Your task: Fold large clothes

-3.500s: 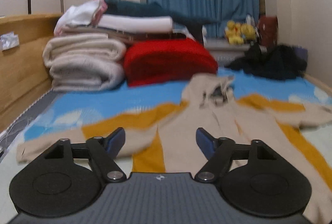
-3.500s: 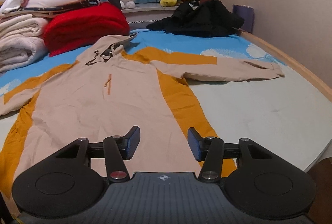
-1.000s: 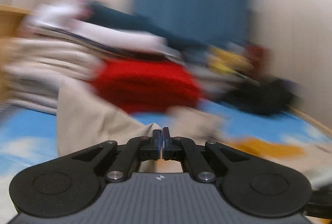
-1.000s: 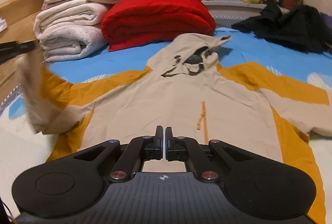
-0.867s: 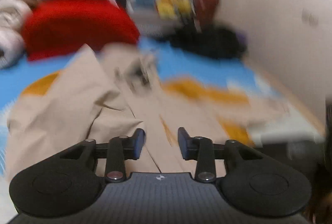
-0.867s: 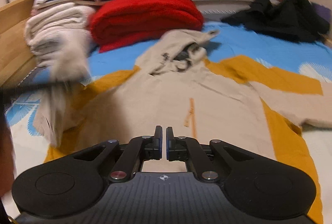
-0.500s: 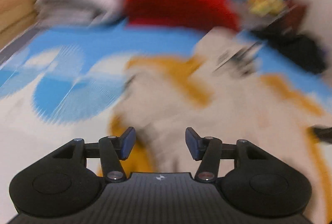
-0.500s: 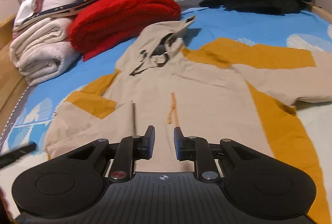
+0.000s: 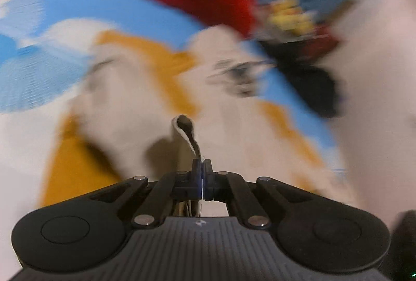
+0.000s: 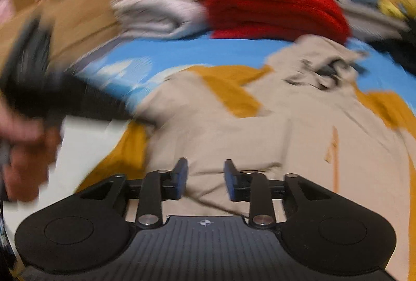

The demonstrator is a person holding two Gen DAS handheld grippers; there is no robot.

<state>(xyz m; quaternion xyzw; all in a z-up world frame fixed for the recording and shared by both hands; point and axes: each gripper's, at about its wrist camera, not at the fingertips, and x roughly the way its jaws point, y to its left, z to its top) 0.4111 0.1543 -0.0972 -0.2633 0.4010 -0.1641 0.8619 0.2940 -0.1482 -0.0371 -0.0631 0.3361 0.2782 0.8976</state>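
Note:
A beige and mustard hooded jacket lies spread on the bed, its left sleeve folded in over the body; it also fills the blurred left wrist view. My left gripper is shut on a pinched fold of the jacket's beige fabric, which stands up between the pads. My right gripper is open and empty just above the jacket's lower body. The left gripper and the hand holding it show at the left of the right wrist view.
A red folded blanket and stacked pale blankets sit at the head of the blue and white bedsheet. A wooden bed board runs along the left. Dark clothes and yellow plush toys lie at the far right.
My left gripper has gone from open to shut on a fold of the jacket. My right gripper has opened wider and swung left. Both views are blurred by motion.

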